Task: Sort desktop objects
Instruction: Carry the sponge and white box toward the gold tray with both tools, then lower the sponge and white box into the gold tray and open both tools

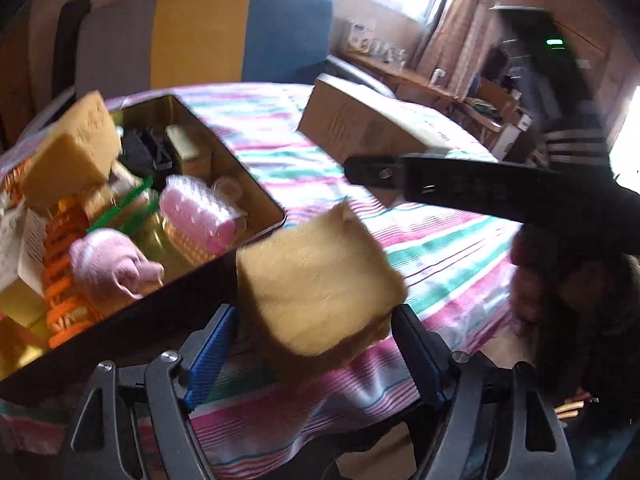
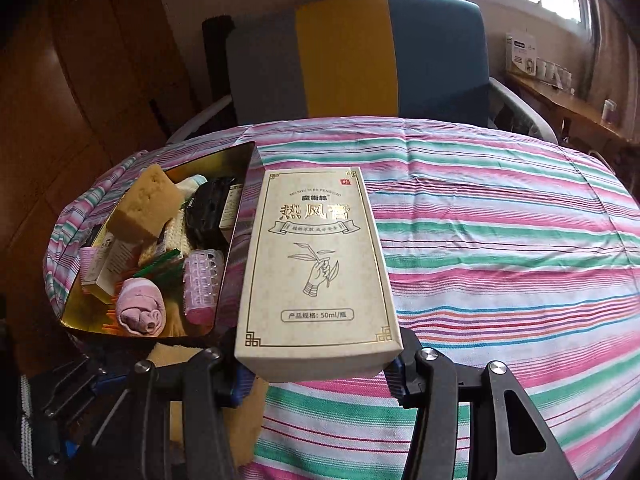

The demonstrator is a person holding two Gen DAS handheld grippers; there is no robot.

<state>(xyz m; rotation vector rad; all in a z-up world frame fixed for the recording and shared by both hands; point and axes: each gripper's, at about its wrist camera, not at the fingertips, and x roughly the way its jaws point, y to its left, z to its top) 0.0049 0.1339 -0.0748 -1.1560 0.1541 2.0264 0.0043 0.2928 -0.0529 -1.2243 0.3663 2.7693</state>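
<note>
1. Tin [image 1: 230,148], at about 10 o'clock from the left tongs [image 1: 316,354]: already well stocked. Inside are a yellow sponge block [image 1: 72,148], a black item [image 1: 140,148], a green comb [image 1: 120,208], a pink hair roller [image 1: 200,216], a rolled pink cloth [image 1: 112,264] and orange toothed pieces [image 1: 60,272], plus small cartons. Judged: most of the sorting is done.
2. Left tongs: jaws stand roughly half open. A second sponge [image 1: 320,280] sits between them at 12 o'clock, full-shaped and unsqueezed, so I read no grip on it. It is blurred. It lies just outside the tin's near right corner, over the striped cloth, and not in the tin. Whether it rests on the desk [image 2: 500,240] or is in the air cannot be told.
3. Right tongs [image 2: 320,368]: closed on the near end of a cream printed carton [image 2: 320,256], which runs away toward 12 o'clock. The carton lies alongside the tin's right wall and outside it. Whether its far end touches the cloth cannot be told.
4. Desk from 1 to 3 o'clock of the carton: only striped cloth visible, no further loose objects in the right wrist view.
5. Remaining, as judged: the second sponge and the carton are the last two items seen outside the tin. Free space in the tin looks tight, so the long carton may need to lie on top.
</note>
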